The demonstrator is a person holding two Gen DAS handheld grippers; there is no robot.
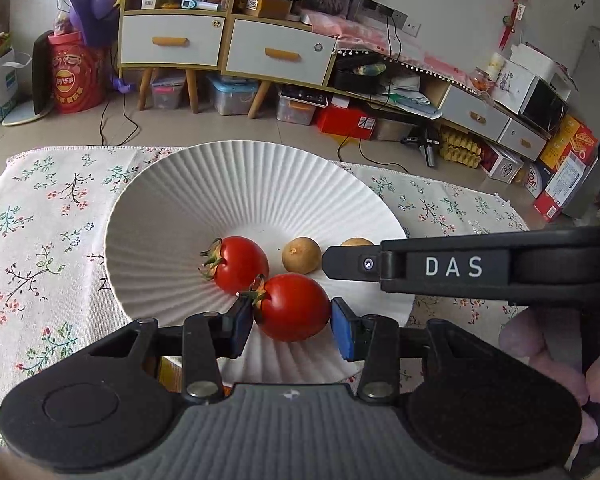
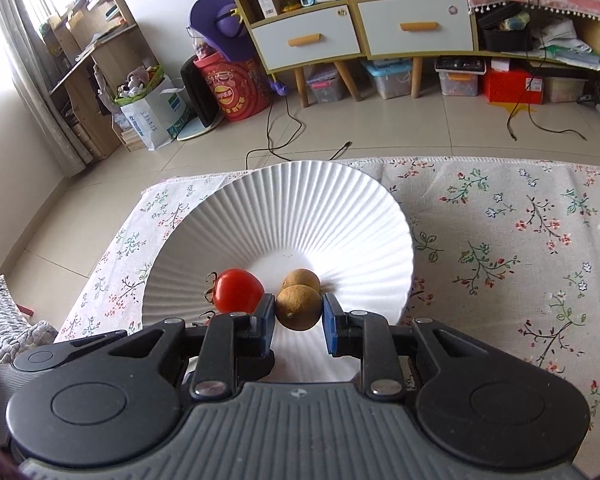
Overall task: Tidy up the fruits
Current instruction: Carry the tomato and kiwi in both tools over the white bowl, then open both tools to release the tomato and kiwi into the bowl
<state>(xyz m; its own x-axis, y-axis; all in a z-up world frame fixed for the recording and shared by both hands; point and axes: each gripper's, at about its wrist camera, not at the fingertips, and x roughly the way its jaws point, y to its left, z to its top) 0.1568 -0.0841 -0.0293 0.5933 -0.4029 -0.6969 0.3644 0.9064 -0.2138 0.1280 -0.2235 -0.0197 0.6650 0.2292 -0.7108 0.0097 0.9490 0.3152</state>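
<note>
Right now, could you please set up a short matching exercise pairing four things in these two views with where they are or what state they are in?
Things:
1. left tongs
2. right tongs
3. white plate
4. flowered cloth

States:
A. spread under the plate
B. shut on a brown round fruit
C. holds a loose tomato and a loose brown fruit
D. shut on a red tomato

Pairs: 1-D, 2-B, 3-C, 4-A
</note>
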